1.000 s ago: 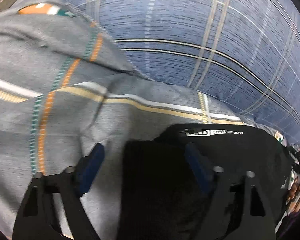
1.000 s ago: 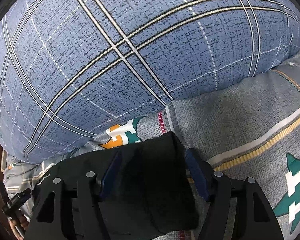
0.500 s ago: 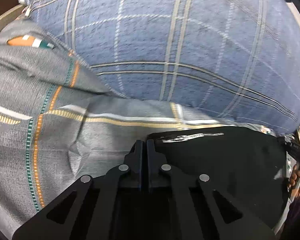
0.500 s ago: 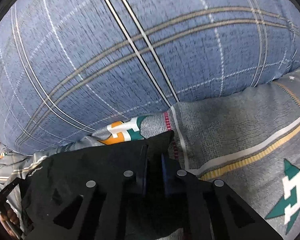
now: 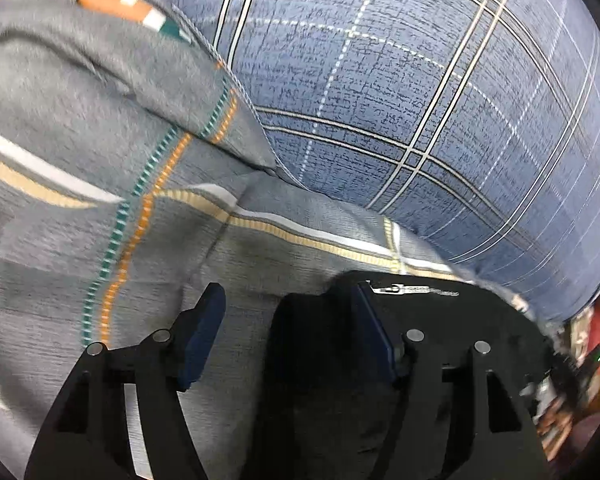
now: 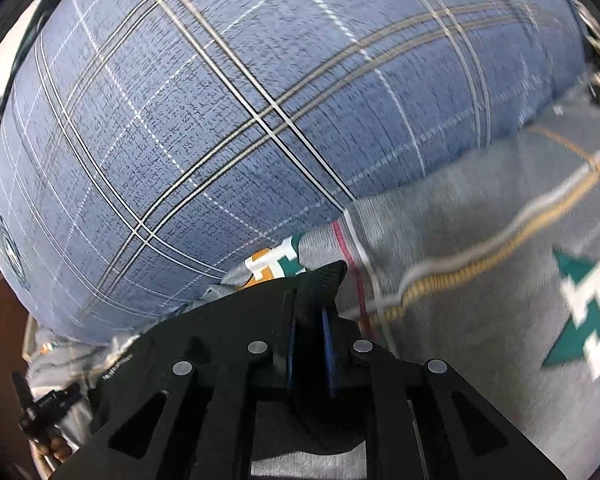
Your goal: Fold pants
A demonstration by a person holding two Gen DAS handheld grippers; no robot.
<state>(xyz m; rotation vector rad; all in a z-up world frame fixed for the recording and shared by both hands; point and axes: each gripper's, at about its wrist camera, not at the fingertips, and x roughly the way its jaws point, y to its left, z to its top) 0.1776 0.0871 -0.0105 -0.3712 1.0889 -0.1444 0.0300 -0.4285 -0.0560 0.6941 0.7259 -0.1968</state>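
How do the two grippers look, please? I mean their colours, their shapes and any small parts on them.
Both grippers, the left gripper and the right gripper, are matte black frames with triangular cut-outs and round silver rivets. Each finger bears a flat dark-blue pad. No cables, markings or sleeves show.

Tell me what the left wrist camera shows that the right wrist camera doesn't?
Only the left view shows the left gripper open over the black pants, plus a white label on them. Only the right view shows the right gripper shut on a pants corner, and a green-and-white motif. Both show the blue plaid pillow and grey patterned bedding.
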